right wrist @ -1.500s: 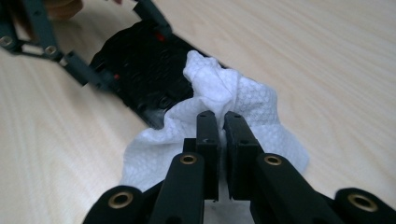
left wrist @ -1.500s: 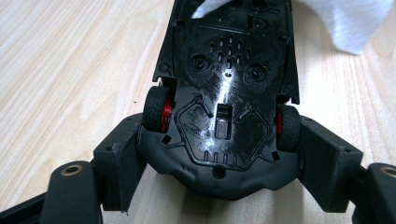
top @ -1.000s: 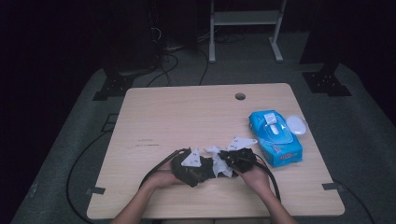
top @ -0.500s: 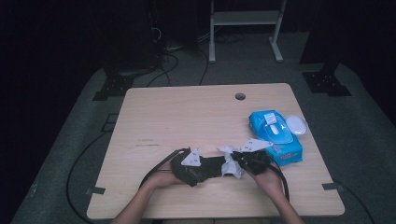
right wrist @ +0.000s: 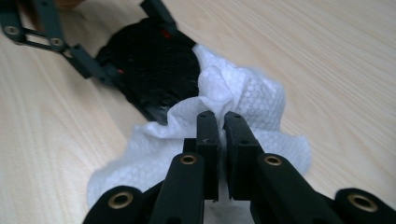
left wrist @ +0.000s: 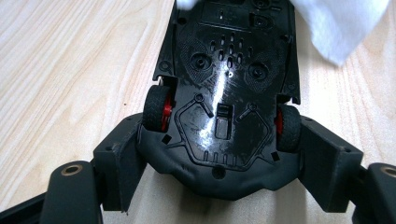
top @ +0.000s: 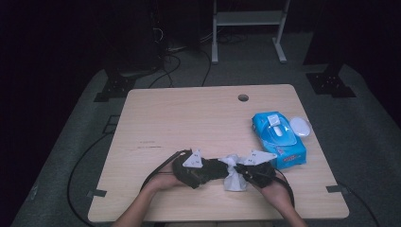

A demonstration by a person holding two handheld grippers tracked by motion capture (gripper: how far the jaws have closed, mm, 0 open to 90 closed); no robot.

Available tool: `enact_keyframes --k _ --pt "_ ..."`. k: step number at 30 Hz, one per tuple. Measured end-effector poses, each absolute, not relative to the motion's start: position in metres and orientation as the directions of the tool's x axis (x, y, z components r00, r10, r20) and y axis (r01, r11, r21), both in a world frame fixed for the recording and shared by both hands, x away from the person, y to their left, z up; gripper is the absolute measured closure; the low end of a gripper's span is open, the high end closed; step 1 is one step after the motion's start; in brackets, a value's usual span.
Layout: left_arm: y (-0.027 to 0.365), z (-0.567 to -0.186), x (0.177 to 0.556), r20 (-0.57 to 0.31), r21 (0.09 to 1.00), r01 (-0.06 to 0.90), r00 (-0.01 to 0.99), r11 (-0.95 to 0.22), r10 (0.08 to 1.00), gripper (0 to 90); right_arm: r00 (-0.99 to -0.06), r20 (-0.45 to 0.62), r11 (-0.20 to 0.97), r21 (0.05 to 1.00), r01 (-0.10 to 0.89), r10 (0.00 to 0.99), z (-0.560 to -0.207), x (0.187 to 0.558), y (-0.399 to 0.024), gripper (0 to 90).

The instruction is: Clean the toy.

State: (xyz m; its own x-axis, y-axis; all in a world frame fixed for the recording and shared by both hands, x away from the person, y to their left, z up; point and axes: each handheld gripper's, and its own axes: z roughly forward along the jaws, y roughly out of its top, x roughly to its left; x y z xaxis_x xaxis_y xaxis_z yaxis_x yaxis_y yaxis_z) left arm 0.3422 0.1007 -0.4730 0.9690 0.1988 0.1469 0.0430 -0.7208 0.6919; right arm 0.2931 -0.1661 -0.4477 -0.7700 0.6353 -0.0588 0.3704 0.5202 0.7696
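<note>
Since 1 second ago, the right gripper has slid its white wipe leftward toward the left gripper near the table's front edge. Left gripper view: jaws clamp an upturned black toy car. Right gripper view: jaws pinch the wipe against the car.

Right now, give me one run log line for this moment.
left gripper: shut on toy car | right gripper: shut on wet wipe, at car | wipes pack: right
</note>
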Motion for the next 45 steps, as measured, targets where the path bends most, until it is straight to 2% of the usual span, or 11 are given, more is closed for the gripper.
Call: enact_keyframes --k 14,21,26,34,40,45 --pt "0.099 -0.473 0.342 0.152 0.693 0.042 0.968 -0.719 0.202 24.2 -0.871 -0.026 0.587 0.749 0.308 0.490 -0.449 0.305 -0.097 84.7" --pt "0.101 -0.473 0.342 0.146 0.693 0.048 0.968 -0.719 0.205 24.2 -0.895 0.015 0.592 0.745 0.307 0.445 -0.450 0.311 -0.082 84.6" --pt "0.100 -0.472 0.343 0.151 0.695 0.042 0.968 -0.718 0.202 24.2 -0.891 0.023 0.587 0.744 0.318 0.453 -0.449 0.311 -0.089 84.7" --pt "0.099 -0.471 0.342 0.147 0.699 0.045 0.968 -0.714 0.205 24.2 -0.897 0.000 0.591 0.752 0.291 0.442 -0.449 0.313 -0.073 84.7" --pt "0.099 -0.471 0.341 0.139 0.699 0.047 0.970 -0.713 0.200 24.2 -0.873 -0.048 0.585 0.760 0.283 0.486 -0.445 0.323 -0.070 84.8" --pt "0.099 -0.471 0.342 0.139 0.701 0.048 0.969 -0.712 0.202 24.2 -0.835 -0.065 0.561 0.768 0.308 0.547 -0.444 0.330 -0.083 84.9"
